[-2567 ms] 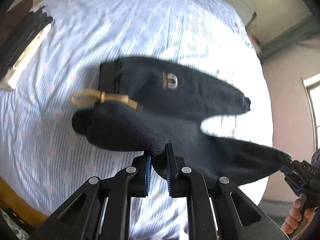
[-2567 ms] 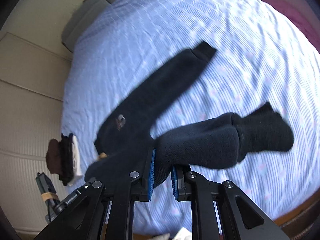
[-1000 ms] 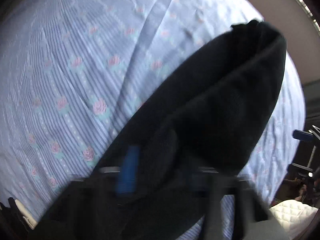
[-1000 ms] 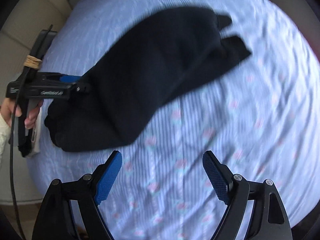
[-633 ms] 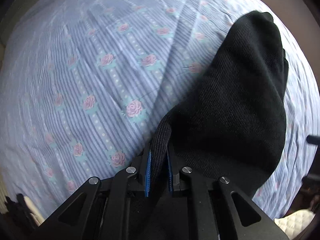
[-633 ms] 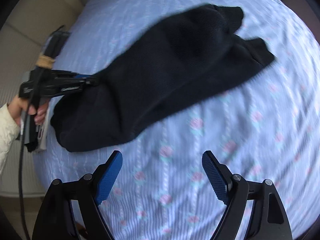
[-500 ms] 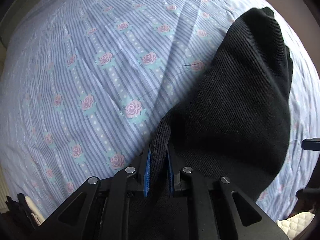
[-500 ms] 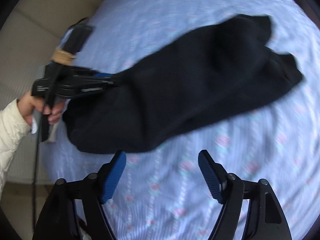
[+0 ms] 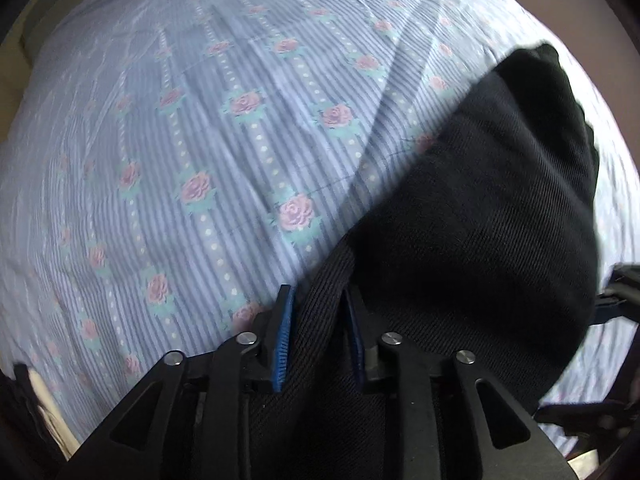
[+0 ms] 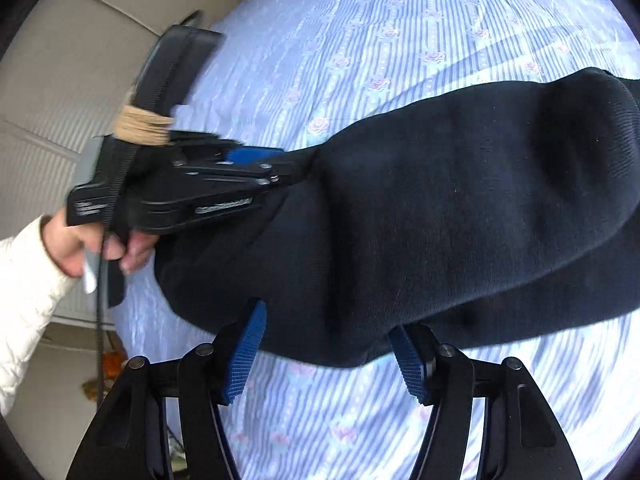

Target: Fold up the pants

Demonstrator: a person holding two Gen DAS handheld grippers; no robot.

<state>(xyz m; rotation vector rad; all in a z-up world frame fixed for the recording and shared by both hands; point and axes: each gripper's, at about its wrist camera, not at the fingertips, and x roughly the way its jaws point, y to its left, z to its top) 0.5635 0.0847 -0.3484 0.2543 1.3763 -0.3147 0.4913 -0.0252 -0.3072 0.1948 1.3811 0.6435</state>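
Note:
Black knit pants (image 10: pixel 460 216) lie folded lengthwise on the bed, one leg on the other. In the left wrist view the pants (image 9: pixel 480 232) run from the fingers toward the upper right. My left gripper (image 9: pixel 318 320) still has the pants' edge between its blue pads, which stand slightly apart. It also shows in the right wrist view (image 10: pixel 288 170) at the pants' left end. My right gripper (image 10: pixel 324 350) is open and empty, its pads wide apart just in front of the pants' near edge.
The bed sheet (image 9: pixel 180 140) is pale blue, striped, with pink roses, and shows in both views (image 10: pixel 400 20). A beige padded headboard or wall (image 10: pixel 80 60) stands at the far left. A hand in a white sleeve (image 10: pixel 36 280) holds the left gripper.
My right gripper let go of the pants and has moved closer to their near edge. My left gripper's pads have parted a little around the pants' edge.

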